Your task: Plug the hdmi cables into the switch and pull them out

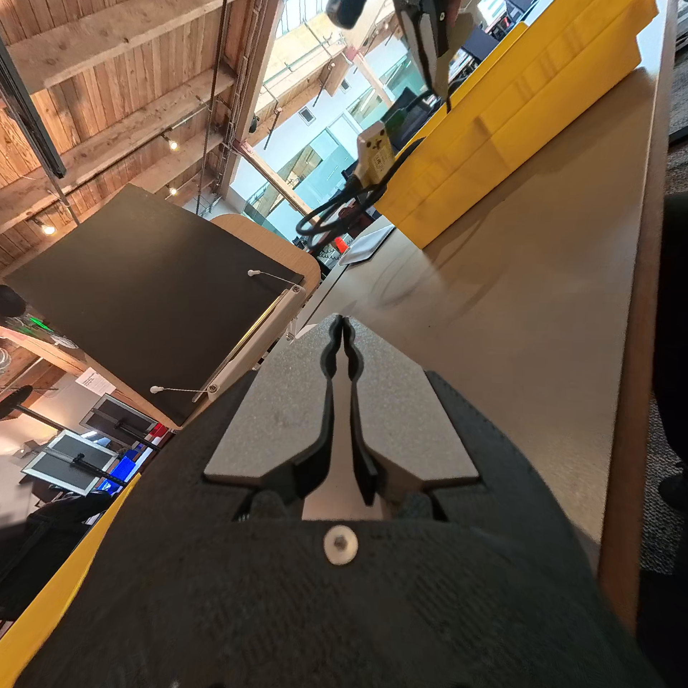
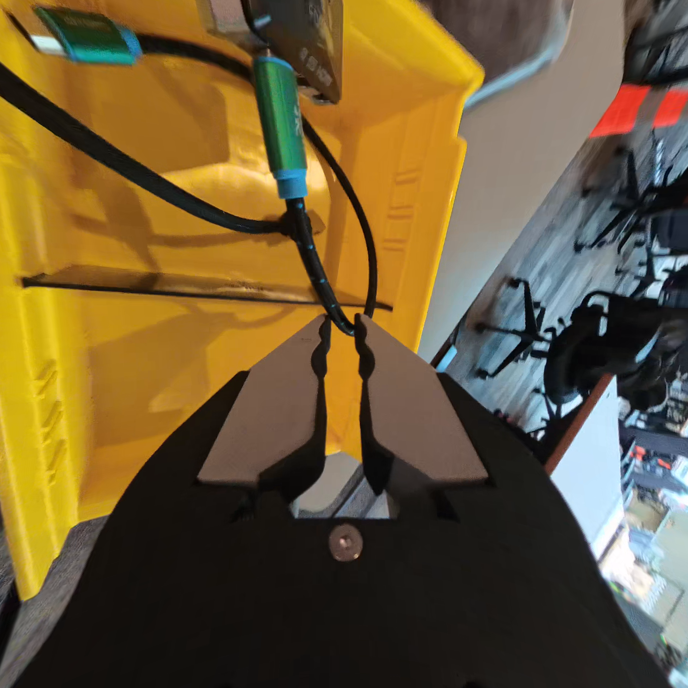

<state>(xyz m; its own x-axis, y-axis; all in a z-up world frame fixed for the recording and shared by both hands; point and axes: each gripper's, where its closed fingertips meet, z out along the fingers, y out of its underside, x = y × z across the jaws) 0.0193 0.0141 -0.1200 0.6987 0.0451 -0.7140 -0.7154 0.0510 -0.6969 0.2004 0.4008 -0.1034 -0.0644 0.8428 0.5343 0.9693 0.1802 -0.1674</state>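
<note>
The right gripper (image 2: 340, 324) has its fingers narrowly apart, tips either side of the braided black cable (image 2: 316, 275) that trails from a green-shelled HDMI plug (image 2: 283, 126). Whether the pads actually pinch the cable or just bracket it — can't tell; the picture is motion-blurred. That plug points into the switch (image 2: 316, 48), a dark metallic box at the top edge, lifted over the yellow bin (image 2: 111, 335). A 2nd green HDMI plug (image 2: 87, 39) hangs free at upper left, and a thin black lead (image 2: 366, 231) loops beside the braided one.

The left gripper (image 1: 342, 322) is idle, fingers closed together on nothing, low over the wooden desk (image 1: 521, 316). From there the switch (image 1: 376, 154) shows gold-toned, aloft near the bin's edge.

Judgement: the step looks like seating or pulling the plugged connector. Better to grip the rigid green shell, not the cable, and move straight along the port axis w/o twisting; the free left gripper could steady the switch body.

Writing: pale markings on both green shells and on the switch face — too blurred to make out, no brand identifiable.
</note>
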